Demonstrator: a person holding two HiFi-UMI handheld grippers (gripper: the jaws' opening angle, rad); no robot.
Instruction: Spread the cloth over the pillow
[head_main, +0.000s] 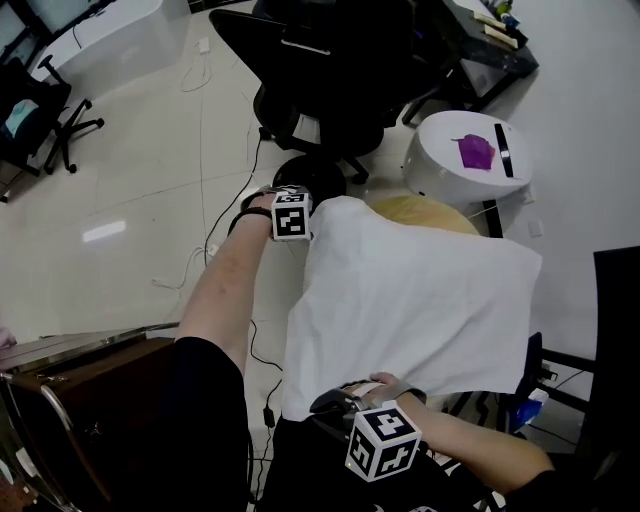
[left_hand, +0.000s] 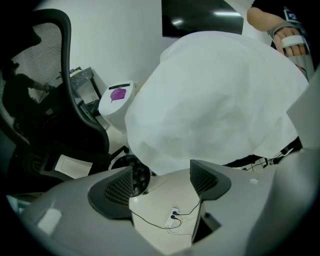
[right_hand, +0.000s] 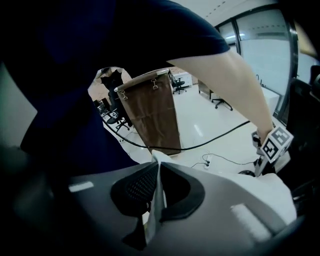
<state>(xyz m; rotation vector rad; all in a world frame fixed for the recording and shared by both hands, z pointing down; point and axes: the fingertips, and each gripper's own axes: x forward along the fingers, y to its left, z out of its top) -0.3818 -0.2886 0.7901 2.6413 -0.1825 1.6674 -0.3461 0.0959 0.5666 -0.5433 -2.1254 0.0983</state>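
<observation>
While right gripper (right_hand: 158, 172) clamps the near hem of cloth (head_main: 420, 300), left gripper (left_hand: 161, 172) stands open and empty, far corner hanging just beyond its jaws, draped over pillow (head_main: 425, 212).

The left arm (head_main: 222, 290) reaches forward, and the left gripper (left_hand: 162, 182) at its end points steeply down, jaws wide apart with nothing between them. The right gripper (right_hand: 157, 187), held close to the body on a bent right forearm (head_main: 470, 445), has its jaws pressed together on a thin edge of the cloth (head_main: 420, 300).
</observation>
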